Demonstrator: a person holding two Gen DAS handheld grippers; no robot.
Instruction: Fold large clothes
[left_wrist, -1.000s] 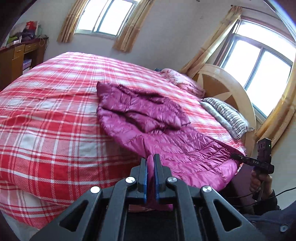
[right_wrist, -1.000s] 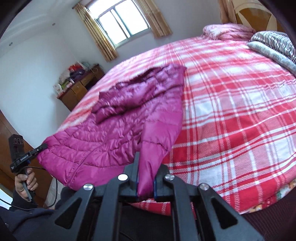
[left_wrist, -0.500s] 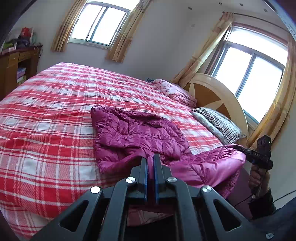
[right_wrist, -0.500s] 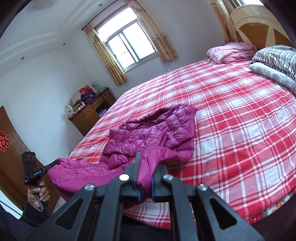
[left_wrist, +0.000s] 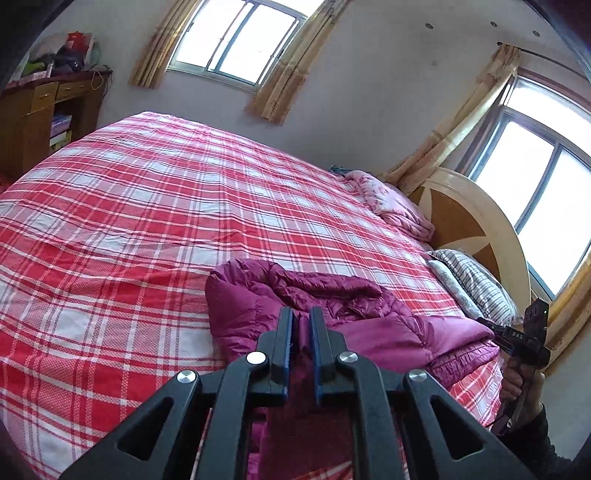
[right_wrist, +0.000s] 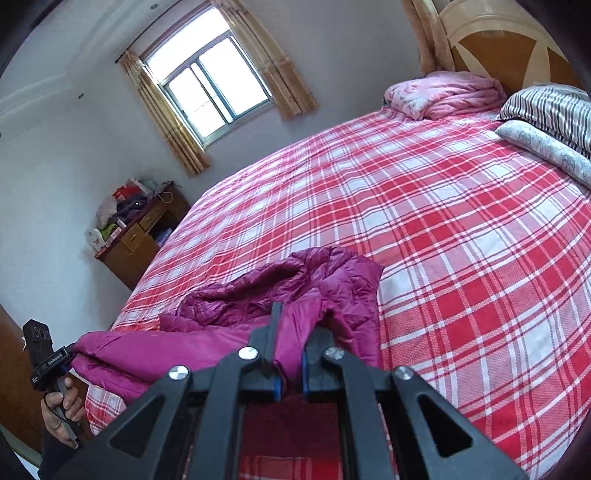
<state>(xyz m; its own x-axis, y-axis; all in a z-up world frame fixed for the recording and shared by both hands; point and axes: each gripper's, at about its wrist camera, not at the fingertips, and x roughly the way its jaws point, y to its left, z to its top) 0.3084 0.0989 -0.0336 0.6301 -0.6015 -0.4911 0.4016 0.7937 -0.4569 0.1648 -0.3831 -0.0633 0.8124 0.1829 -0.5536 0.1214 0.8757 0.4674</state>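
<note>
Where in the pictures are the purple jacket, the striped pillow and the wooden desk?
purple jacket (left_wrist: 240, 306): left wrist view, on its far quilted part.
striped pillow (right_wrist: 546, 107): right wrist view, on its top face.
wooden desk (right_wrist: 136, 240): right wrist view, on its drawer front.

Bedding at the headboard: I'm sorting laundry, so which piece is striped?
The striped pillow, dark and white lines, lying on a pale patterned pillow; the pink quilt beside them is floral.
</note>
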